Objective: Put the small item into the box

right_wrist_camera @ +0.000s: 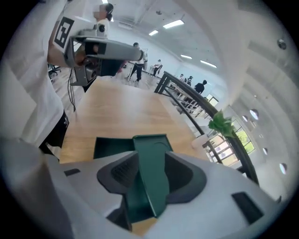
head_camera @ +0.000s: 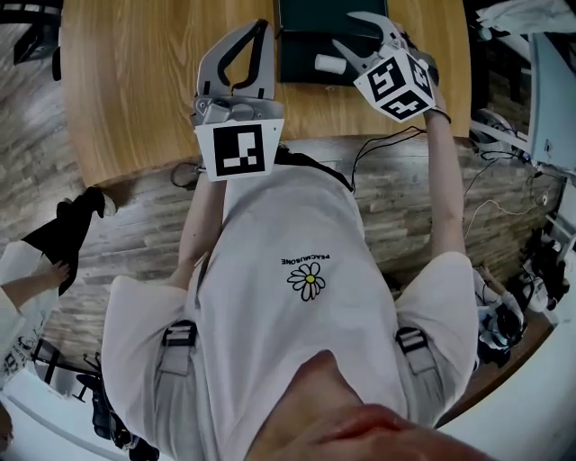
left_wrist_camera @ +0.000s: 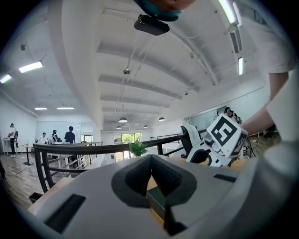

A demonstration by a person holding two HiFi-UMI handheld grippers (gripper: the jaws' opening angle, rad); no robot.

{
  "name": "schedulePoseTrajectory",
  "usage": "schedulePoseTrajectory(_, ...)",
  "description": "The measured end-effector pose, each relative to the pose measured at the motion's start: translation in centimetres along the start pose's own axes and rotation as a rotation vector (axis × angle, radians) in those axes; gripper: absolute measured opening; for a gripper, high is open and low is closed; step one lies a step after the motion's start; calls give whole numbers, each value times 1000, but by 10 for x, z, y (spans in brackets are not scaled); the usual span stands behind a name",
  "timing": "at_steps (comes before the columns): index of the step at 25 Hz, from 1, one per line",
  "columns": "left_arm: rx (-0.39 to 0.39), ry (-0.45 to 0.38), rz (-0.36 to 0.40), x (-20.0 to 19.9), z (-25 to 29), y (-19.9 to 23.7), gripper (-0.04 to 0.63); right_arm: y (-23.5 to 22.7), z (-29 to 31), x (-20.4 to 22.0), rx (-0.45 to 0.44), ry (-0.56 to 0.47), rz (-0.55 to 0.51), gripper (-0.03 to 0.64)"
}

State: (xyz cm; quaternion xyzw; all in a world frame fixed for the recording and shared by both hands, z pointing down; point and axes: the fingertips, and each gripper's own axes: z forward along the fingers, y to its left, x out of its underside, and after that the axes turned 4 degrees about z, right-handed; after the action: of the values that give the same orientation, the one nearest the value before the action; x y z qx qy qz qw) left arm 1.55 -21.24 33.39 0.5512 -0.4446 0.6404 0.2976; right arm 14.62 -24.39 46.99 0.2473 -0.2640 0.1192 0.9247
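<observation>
Your right tongs (right_wrist_camera: 152, 154) pinch the green lid (right_wrist_camera: 149, 179) of the box (head_camera: 301, 45), the small white item (head_camera: 328, 63) lying inside. Left of the box, your left tongs (head_camera: 262, 27) hover pressed together.

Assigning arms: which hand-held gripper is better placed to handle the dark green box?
Right, probably: the right hand-held gripper grips the lid flap of the dark green box; the left hand-held gripper is shut, empty, beside it.
</observation>
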Motion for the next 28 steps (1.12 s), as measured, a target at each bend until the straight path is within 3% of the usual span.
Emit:
schedulePoseTrajectory(5,29,-35,15,-16,6,-7,15,-28,-46,-31,148,-146,95,141)
schedulePoseTrajectory(10,54,-56,48,-32,10,-13,15,-66,-112,-47,372,-366,306,8)
schedulePoseTrajectory(14,84,-82,54,-47,15,-18,15,-82,-163,-31,587,-502,525,6)
schedulePoseTrajectory(19,79,-116,-43,-62,21,-22,15,-62,-196,-11,783,-573,677,6)
schedulePoseTrajectory(28,120,-128,-65,-69,29,-35,15,-19,-192,3,799,-573,811,6)
